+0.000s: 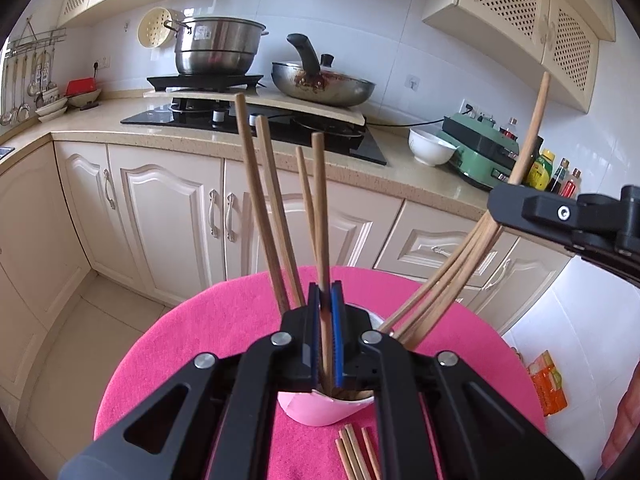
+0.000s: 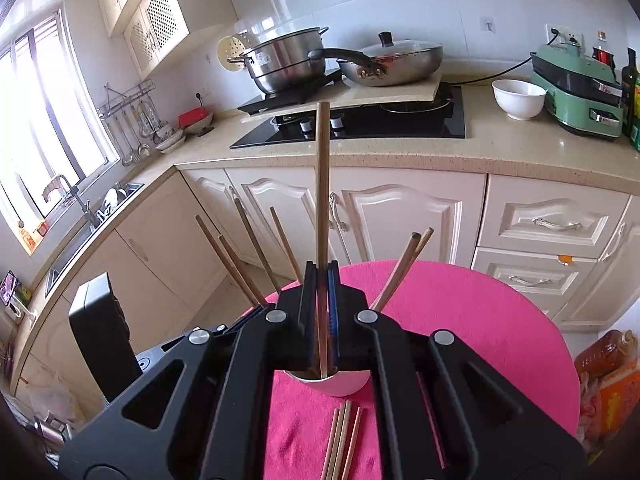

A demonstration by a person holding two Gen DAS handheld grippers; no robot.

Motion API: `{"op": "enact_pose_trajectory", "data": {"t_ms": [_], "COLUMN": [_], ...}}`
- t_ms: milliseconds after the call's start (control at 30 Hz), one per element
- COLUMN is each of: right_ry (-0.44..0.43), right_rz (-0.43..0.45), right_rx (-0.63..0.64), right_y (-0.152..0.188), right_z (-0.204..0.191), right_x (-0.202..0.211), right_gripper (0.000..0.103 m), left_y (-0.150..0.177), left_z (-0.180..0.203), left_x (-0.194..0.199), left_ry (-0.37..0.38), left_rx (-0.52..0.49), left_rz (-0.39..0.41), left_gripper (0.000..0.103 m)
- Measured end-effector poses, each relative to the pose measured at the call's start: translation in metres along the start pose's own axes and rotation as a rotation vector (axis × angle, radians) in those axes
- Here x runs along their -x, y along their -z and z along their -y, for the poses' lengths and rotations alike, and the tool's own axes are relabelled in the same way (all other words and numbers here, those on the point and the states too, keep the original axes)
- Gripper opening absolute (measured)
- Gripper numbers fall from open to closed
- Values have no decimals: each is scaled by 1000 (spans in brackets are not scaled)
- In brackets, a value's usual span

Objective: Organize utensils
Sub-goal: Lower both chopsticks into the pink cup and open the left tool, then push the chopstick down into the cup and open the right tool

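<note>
A pink cup [image 1: 320, 410] stands on a round table under a pink cloth [image 1: 192, 344], with several wooden chopsticks leaning out of it. My left gripper [image 1: 326, 308] is shut on one upright chopstick [image 1: 319, 200] whose lower end is in the cup. My right gripper [image 2: 322, 280] is shut on another chopstick [image 2: 322, 184], also standing down into the cup [image 2: 336, 388]. In the left wrist view the right gripper [image 1: 508, 204] comes in from the right. Several loose chopsticks [image 2: 342, 440] lie on the cloth in front of the cup.
Behind the table runs a counter with a hob [image 2: 360, 128], a steel pot [image 1: 218, 46], a wok [image 1: 320, 84], a white bowl [image 2: 518, 98] and a green appliance [image 2: 576, 88]. Cream cabinet doors stand below. Orange packets [image 2: 612, 392] lie at the right.
</note>
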State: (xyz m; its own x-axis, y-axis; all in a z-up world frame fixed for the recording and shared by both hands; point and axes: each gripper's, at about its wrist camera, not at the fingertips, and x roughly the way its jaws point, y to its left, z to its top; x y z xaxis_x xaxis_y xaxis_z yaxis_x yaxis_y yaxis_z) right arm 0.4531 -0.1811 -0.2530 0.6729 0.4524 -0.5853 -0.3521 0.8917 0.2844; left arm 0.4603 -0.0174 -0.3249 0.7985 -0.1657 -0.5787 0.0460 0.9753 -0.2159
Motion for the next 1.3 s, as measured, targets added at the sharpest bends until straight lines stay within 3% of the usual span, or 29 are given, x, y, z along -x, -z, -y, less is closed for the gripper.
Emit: {"op": "enact_pose_trajectory", "data": {"t_ms": [333, 367, 400, 567, 933, 1300], "right_ry": [26, 29, 30, 53, 71, 94], "right_rz": [-26, -27, -28, -27, -50, -71], "right_rx": [22, 22, 22, 38, 67, 99], "right_y": [10, 11, 12, 16, 31, 45], "right_z": [-5, -6, -6, -10, -21, -25], "right_x": [-8, -8, -9, -12, -22, -36], "right_gripper": [6, 6, 6, 6, 6, 6], "left_y": [-3, -3, -4, -7, -10, -11], "left_z": [-4, -5, -7, -9, -12, -23], "left_x": [5, 6, 8, 17, 46, 68], "left_ry": [-11, -12, -14, -35, -205, -277], "left_rx": [21, 27, 34, 34, -45, -69], "left_rz": [-32, -35, -37, -32, 30, 63], "left_gripper": [8, 13, 25, 30, 39, 39]}}
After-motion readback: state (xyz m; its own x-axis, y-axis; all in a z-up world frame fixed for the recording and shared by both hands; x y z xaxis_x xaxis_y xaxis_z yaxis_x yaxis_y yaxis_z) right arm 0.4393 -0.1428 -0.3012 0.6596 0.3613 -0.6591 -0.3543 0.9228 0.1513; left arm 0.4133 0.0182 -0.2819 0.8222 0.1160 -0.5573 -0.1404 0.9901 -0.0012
